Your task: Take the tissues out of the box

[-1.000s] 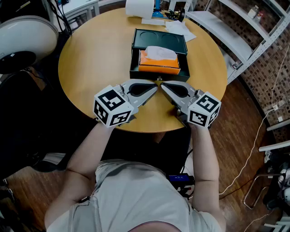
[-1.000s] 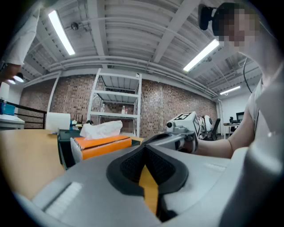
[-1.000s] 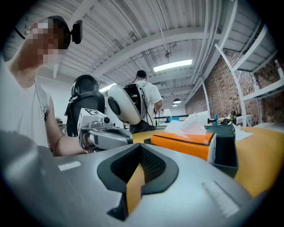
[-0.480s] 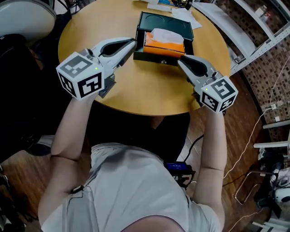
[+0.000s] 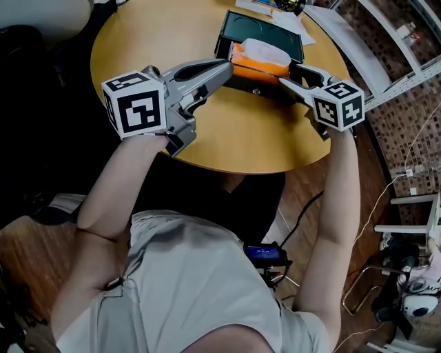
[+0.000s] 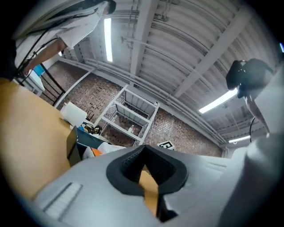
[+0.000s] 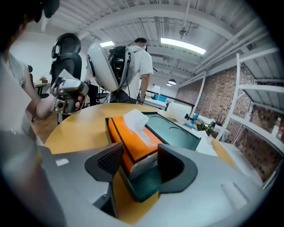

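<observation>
A dark green box (image 5: 292, 43) lies open at the far side of the round wooden table (image 5: 227, 138). In it sits an orange tissue pack (image 5: 256, 63) with a white tissue (image 5: 266, 49) sticking up. My left gripper (image 5: 229, 64) is shut and empty, its tip at the box's near left corner. My right gripper (image 5: 289, 74) is by the near right corner, jaws opening wide with no pad touching anything. In the right gripper view the orange pack (image 7: 137, 142), the tissue (image 7: 135, 120) and the box's corner show just beyond the right gripper (image 7: 141, 153).
Loose papers (image 5: 298, 21) lie behind the box. A metal shelf (image 5: 386, 41) stands to the right before a brick wall. A person with a backpack (image 7: 133, 62) stands beyond the table. A white paper roll (image 6: 73, 115) sits at the far table edge.
Both grippers have moved forward from the table's near edge up to the box. The right jaws, shut before, now stand wide apart. The left gripper swung out left, then in.
</observation>
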{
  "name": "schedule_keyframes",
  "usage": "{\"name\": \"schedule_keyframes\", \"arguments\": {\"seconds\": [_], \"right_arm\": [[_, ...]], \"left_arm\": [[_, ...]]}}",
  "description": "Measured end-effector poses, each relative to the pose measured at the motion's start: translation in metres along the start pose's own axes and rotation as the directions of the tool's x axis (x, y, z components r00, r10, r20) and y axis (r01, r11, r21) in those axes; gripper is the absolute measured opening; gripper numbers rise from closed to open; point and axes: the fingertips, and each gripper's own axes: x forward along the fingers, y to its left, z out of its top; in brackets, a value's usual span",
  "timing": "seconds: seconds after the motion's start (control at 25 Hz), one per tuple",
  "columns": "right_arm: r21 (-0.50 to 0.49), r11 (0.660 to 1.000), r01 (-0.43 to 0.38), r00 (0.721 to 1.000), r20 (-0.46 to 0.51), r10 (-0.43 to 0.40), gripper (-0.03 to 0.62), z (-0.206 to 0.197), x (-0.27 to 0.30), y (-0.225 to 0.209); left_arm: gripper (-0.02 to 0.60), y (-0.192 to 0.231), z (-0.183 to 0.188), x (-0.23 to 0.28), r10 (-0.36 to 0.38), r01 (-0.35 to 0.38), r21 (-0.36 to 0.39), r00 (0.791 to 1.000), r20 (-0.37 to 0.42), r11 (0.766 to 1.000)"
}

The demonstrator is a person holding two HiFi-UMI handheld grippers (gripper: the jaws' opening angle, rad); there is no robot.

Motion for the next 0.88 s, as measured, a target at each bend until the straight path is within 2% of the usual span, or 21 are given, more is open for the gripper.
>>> {"name": "schedule_keyframes", "arguments": {"seconds": [0.08, 0.2, 0.32, 0.4, 0.52, 0.68, 0.88], "right_arm": [[0.045, 0.999, -0.029, 0.998, -0.046, 0.031, 0.27, -0.002, 0.007, -0.003], [0.119, 0.989, -0.093, 0.992, -0.072, 0.102, 0.273, -0.005, 0.014, -0.002], [0.174, 0.973, -0.151, 0.985, -0.061, 0.164, 0.247, -0.006, 0.018, 0.0], [0.184, 0.968, -0.171, 0.983, -0.037, 0.18, 0.2, -0.004, 0.018, -0.001], [0.172, 0.971, -0.168, 0.985, -0.016, 0.173, 0.144, -0.003, 0.016, 0.002], [0.117, 0.984, -0.137, 0.991, 0.013, 0.136, 0.12, 0.004, 0.011, 0.002], [0.101, 0.992, -0.079, 0.988, 0.137, 0.065, 0.115, 0.032, -0.023, -0.011]], "left_arm": [[0.0, -0.003, 0.001, -0.002, -0.028, 0.029, -0.063, 0.999, 0.023, 0.998], [0.0, -0.003, 0.005, -0.005, -0.039, 0.044, -0.091, 0.998, 0.054, 0.995], [0.0, -0.001, 0.006, -0.004, -0.038, 0.045, -0.109, 0.997, 0.065, 0.993], [0.0, 0.001, 0.004, -0.004, -0.037, 0.044, -0.118, 0.997, 0.065, 0.992], [0.0, 0.004, 0.002, -0.006, -0.026, 0.033, -0.119, 0.998, 0.062, 0.992], [0.0, 0.008, 0.0, -0.007, -0.005, 0.011, -0.103, 0.998, 0.056, 0.995], [0.0, 0.013, -0.003, -0.01, 0.049, -0.048, -0.02, 0.999, 0.023, 0.999]]}}
